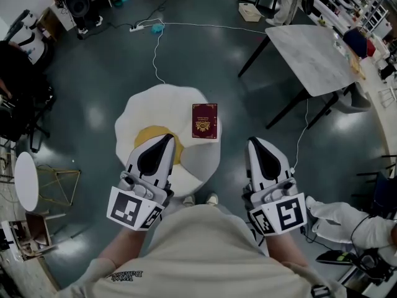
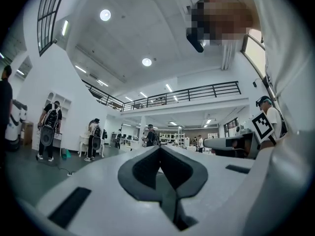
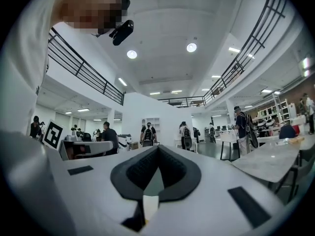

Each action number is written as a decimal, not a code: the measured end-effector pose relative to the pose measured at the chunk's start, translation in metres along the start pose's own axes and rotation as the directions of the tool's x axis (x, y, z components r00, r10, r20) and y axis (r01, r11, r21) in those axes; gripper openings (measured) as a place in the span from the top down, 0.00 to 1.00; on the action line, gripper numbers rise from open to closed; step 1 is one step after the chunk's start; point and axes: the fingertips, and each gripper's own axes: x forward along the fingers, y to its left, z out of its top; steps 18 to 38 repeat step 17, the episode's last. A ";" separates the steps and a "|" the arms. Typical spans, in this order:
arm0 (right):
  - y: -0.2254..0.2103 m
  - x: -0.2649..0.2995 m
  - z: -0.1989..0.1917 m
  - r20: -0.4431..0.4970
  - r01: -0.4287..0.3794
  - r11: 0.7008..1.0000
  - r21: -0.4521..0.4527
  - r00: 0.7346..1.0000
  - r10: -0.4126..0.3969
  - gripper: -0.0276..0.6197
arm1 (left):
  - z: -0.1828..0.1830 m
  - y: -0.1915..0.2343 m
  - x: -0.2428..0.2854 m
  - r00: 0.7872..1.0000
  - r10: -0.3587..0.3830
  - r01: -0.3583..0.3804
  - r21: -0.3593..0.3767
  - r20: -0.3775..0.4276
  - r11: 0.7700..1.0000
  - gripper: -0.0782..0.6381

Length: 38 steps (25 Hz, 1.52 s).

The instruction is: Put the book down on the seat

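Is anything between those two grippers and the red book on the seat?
Nothing visible does. The red book lies uncovered on the white seat, ahead of the left gripper and right gripper, both shut and empty.

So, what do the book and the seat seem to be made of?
Book: dark red cover, smooth, probably leatherette or coated card; a gold emblem looks stamped on it. Seat: white, matt, probably fabric or plush; its rounded edge looks soft, with a yellow patch near the middle. No weave can be made out.
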 end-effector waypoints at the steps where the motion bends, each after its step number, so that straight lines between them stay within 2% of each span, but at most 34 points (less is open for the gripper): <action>1: -0.002 -0.001 0.000 0.004 0.006 1.000 -0.002 1.000 -0.006 0.96 | 0.000 -0.001 0.000 1.000 -0.002 0.002 0.000 0.002 1.000 0.88; 15: 0.011 -0.017 0.011 0.040 -0.010 1.000 -0.023 0.999 0.011 0.96 | 0.013 -0.017 -0.010 1.000 -0.004 0.003 0.040 0.021 0.999 0.88; 38: 0.014 -0.020 0.014 0.046 -0.016 1.000 -0.023 0.999 0.017 0.96 | 0.014 -0.020 -0.012 1.000 -0.003 0.003 0.042 0.019 0.999 0.88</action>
